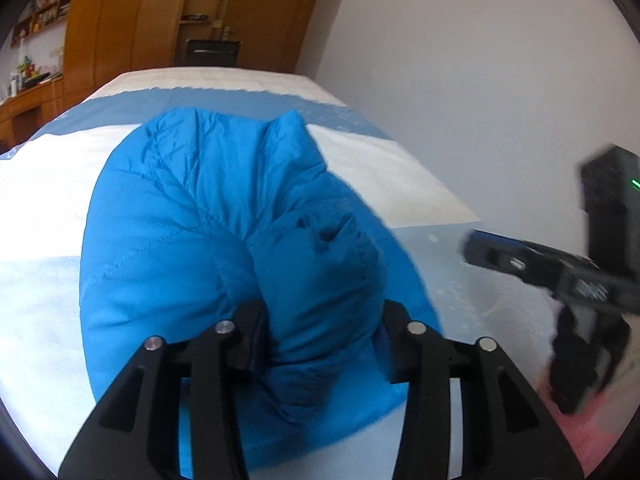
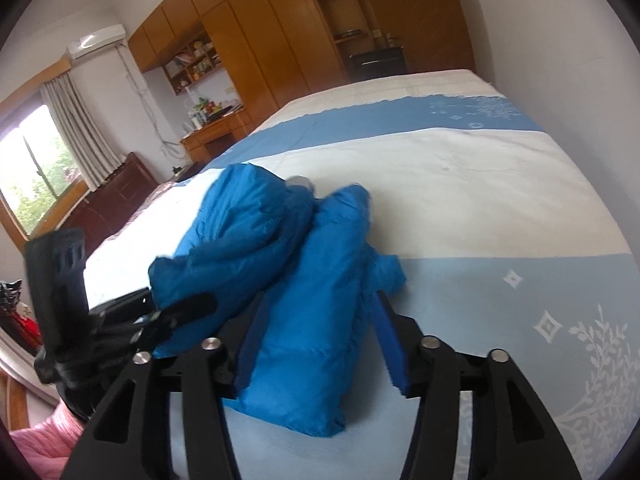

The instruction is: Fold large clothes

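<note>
two grippers stand at the near end of the blue down jacket [image 2: 280, 280], which lies bunched on the bed cover [image 2: 480, 208], its long axis running away from the fingers toward the wooden wardrobe [image 2: 280, 40].

left gripper [image 1: 324, 332]: fingers spread, with a rolled fold of the jacket between them. the left pad touches the fabric; the right pad appears clear of it, so this is judged a loose hold or none.

right gripper [image 2: 316, 344]: fingers spread either side of the jacket's near right lobe. the blue pads [image 2: 390, 344] flank the fabric without visibly pressing it.

relative to the jacket, the left gripper sits at its near left part and the right gripper at its near right part; both are about equally close. in the left wrist view the right gripper shows blurred, well right of the jacket.

open room: bare bed cover lies beyond the jacket and to its right. the cover's near edge lies just below the jacket's near end, so the next fold is best directed away from that edge.
</note>
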### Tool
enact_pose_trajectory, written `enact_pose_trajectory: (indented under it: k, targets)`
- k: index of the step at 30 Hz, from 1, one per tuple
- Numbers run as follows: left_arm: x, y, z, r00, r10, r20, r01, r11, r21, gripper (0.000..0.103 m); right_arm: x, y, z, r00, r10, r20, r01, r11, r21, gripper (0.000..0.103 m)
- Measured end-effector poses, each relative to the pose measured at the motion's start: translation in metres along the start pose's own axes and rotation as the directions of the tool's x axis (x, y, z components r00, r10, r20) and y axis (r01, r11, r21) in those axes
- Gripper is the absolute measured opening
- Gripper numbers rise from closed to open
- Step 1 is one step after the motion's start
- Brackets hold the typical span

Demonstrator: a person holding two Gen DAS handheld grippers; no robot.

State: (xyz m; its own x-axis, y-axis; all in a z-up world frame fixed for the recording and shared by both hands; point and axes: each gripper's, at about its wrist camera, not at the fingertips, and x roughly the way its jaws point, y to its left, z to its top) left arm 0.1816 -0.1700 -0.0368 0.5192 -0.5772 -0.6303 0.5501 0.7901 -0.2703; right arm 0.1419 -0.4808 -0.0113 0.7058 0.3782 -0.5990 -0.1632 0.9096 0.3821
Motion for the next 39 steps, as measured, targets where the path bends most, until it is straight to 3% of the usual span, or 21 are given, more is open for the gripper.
enact_pose_trajectory:
  k: [2,5,6,8,10,12,14,18,24,27,32,35,39]
  targets:
    - [-0.015,0.002,-0.002,0.998,-0.063,0.009,0.063,0.998,-0.002,0.053,0.006,0.003,0.011,0.999,0.04,-0.024,-0.039,0.999,0.005,0.068]
    - [-0.04,0.017,0.0,0.979,-0.202,0.017,0.202,0.977,-0.063,0.057,0.022,0.006,0.029,0.988,0.122,-0.095,-0.119,0.992,0.041,0.071]
    - [-0.045,0.022,0.001,0.978,-0.206,0.021,0.207,0.975,-0.079,0.058,0.026,0.008,0.033,0.983,0.147,-0.114,-0.142,0.988,0.054,0.072]
    - [-0.057,0.045,0.007,0.992,-0.122,0.044,0.127,0.983,-0.132,0.058,0.042,0.011,0.044,0.96,0.221,-0.174,-0.205,0.973,0.105,0.077]
    - [-0.058,0.066,0.012,0.999,-0.021,0.043,0.028,0.985,-0.17,0.058,0.057,0.017,0.052,0.944,0.246,-0.219,-0.223,0.967,0.122,0.079]
    - [-0.048,0.095,0.017,0.991,0.13,-0.011,-0.13,0.968,-0.213,0.056,0.072,0.021,0.058,0.938,0.229,-0.259,-0.2,0.97,0.136,0.079]
    - [-0.034,0.117,0.021,0.978,0.202,-0.058,-0.21,0.951,-0.228,0.056,0.089,0.026,0.064,0.923,0.244,-0.297,-0.208,0.967,0.149,0.08]
    - [-0.002,0.145,0.026,0.968,0.218,-0.121,-0.242,0.935,-0.257,0.057,0.121,0.028,0.068,0.887,0.291,-0.359,-0.21,0.946,0.247,0.083]
    - [0.014,0.153,0.037,0.973,0.205,-0.105,-0.225,0.944,-0.241,0.057,0.148,0.032,0.069,0.874,0.263,-0.408,-0.166,0.952,0.259,0.085]
    - [0.02,0.158,0.033,0.976,0.19,-0.103,-0.21,0.946,-0.246,0.058,0.156,0.036,0.069,0.875,0.239,-0.42,-0.149,0.96,0.236,0.077]
    - [0.02,0.167,0.024,0.986,0.142,-0.091,-0.162,0.943,-0.291,0.06,0.158,0.047,0.069,0.884,0.199,-0.423,-0.137,0.975,0.172,0.04]
    - [0.017,0.17,0.023,0.99,0.117,-0.082,-0.137,0.936,-0.324,0.06,0.147,0.06,0.076,0.898,0.18,-0.401,-0.148,0.983,0.11,0.024]
    - [0.004,0.167,0.023,0.991,0.117,-0.062,-0.131,0.931,-0.341,0.058,0.125,0.079,0.087,0.916,0.176,-0.361,-0.178,0.984,0.029,0.017]
